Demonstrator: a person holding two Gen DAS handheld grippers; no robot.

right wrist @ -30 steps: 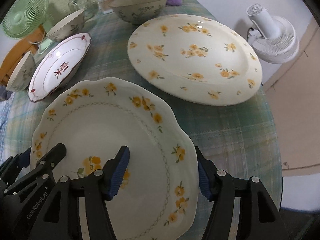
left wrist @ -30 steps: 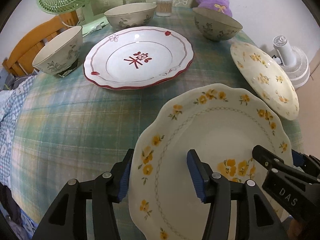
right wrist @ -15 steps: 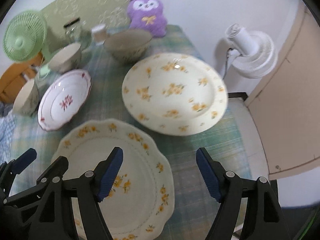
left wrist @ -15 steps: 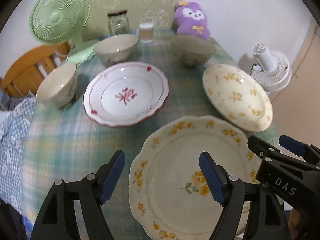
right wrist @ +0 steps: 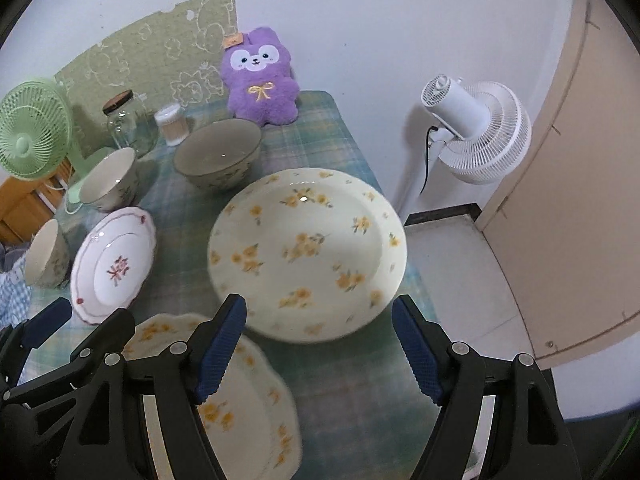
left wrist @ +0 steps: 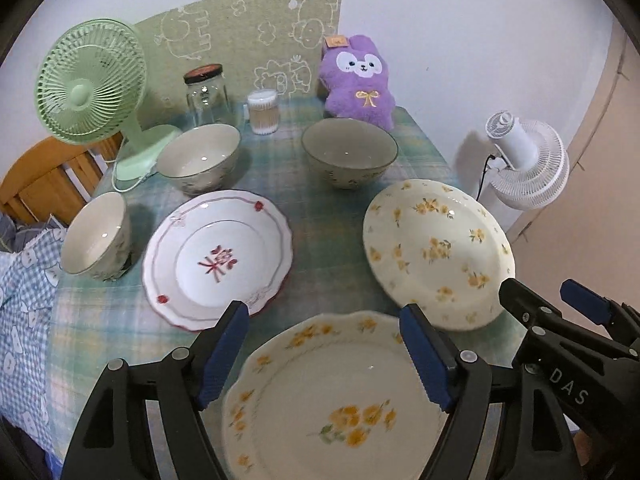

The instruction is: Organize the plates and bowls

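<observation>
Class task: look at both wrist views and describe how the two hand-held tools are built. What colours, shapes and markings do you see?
Both the left tool and the right tool have black plastic frames with triangular cut-outs and silver rivets. Their fingers carry ribbed blue pads. White letters "DAS" mark the right tool's side in the left view. No cables or sleeves show.

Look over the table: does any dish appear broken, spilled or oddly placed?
Nothing stands out. The scalloped yellow-flowered plate, round yellow-flowered plate, red-rimmed white plate and three bowls sit upright, whole and apart on the checked tablecloth.
</observation>
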